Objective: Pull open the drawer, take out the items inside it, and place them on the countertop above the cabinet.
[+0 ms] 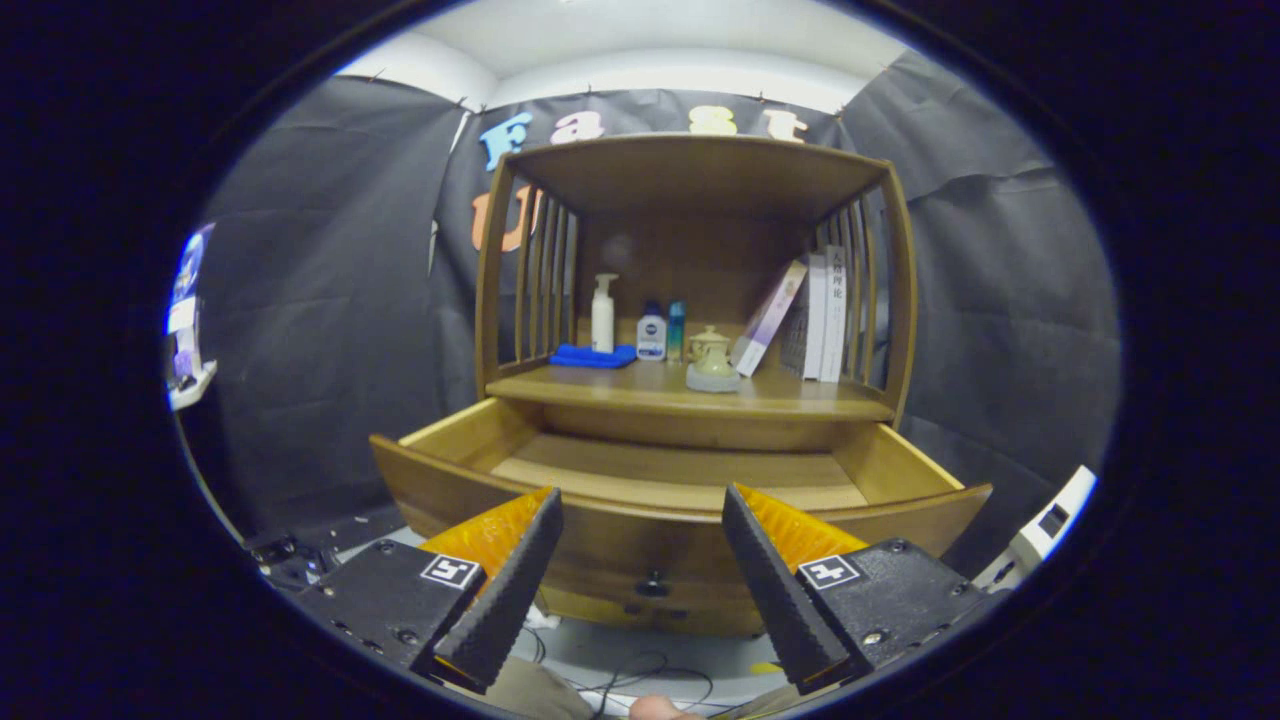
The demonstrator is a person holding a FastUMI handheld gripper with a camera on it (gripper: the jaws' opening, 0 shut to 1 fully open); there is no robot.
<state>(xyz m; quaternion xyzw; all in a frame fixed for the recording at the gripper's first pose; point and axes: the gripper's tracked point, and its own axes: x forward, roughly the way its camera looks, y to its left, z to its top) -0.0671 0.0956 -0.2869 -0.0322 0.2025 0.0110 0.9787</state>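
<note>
Drawer [680, 480] of the wooden cabinet [690, 260] stands pulled out toward the camera, its front panel with a small dark knob [652, 584] lying just beyond and between the fingers. The part of the drawer floor that shows is bare wood; what sits close behind the front panel is hidden. The gripper [640, 520] hangs in front of the drawer with its fingers spread wide apart and nothing between them, touching nothing. On the countertop [640, 392] directly above the drawer, a blue cloth [592, 355] lies toward the left, with a white pump bottle [603, 313] standing behind it. Right of that bottle stand a small white bottle [651, 335] and a blue bottle [676, 331]. A pale lidded pot [712, 362] sits nearer the countertop's front edge, and books [815, 315] lean and stand to its right against the slatted side.
</note>
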